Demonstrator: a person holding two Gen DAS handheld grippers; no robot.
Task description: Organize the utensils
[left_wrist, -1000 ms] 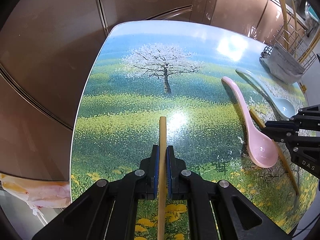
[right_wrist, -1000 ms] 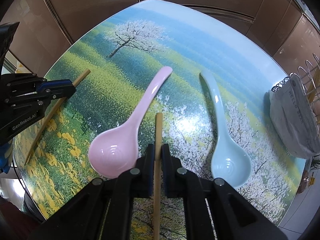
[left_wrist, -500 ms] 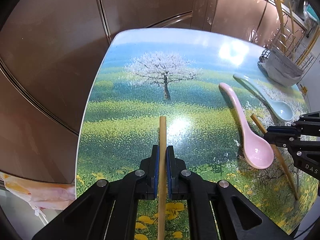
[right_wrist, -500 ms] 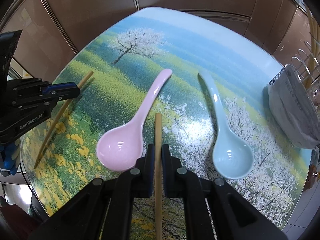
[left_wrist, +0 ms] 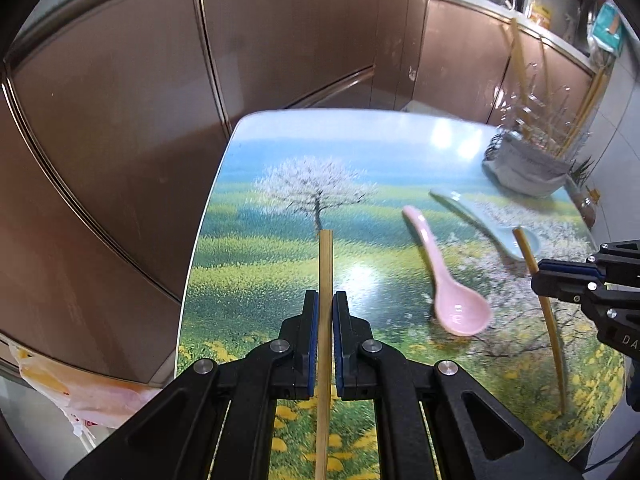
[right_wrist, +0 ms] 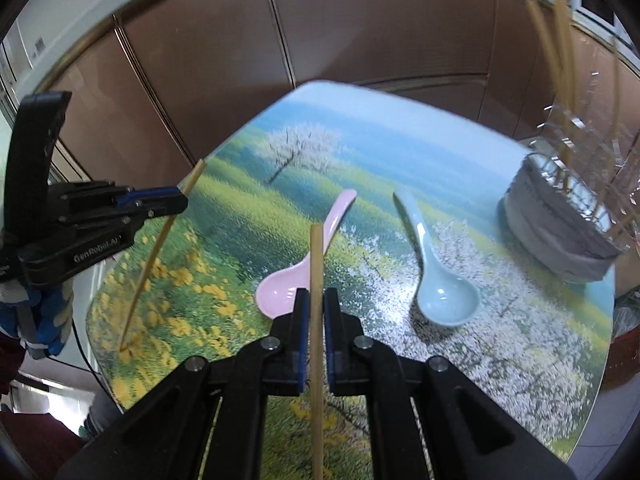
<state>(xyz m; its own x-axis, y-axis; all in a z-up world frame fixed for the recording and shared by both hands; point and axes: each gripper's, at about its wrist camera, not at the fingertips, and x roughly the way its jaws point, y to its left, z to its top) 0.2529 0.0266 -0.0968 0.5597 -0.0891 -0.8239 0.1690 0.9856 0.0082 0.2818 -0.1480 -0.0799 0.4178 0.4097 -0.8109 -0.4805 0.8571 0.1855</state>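
Left claw (left_wrist: 326,340) clenched on a chopstick (left_wrist: 325,280); right claw (right_wrist: 315,336) clenched on another (right_wrist: 316,272). Unstowed ahead: pink spoon (right_wrist: 304,264), blue spoon (right_wrist: 436,280). Rack (right_wrist: 560,232) far right.

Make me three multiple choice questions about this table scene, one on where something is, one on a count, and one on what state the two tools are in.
1. Where does the pink spoon lie relative to the light blue spoon, in the right wrist view?
A. To its left
B. To its right
C. On top of it

2. How many spoons lie on the table?
A. One
B. Two
C. Three

3. What is each gripper doing?
A. Both open, holding nothing
B. Each shut on a chopstick
C. Only one holds something

Answers: 1 A, the pink bowl sits left of the blue one. 2 B, one pink, one blue. 3 B, the left gripper clamps the left chopstick, and the right gripper clamps the right chopstick.
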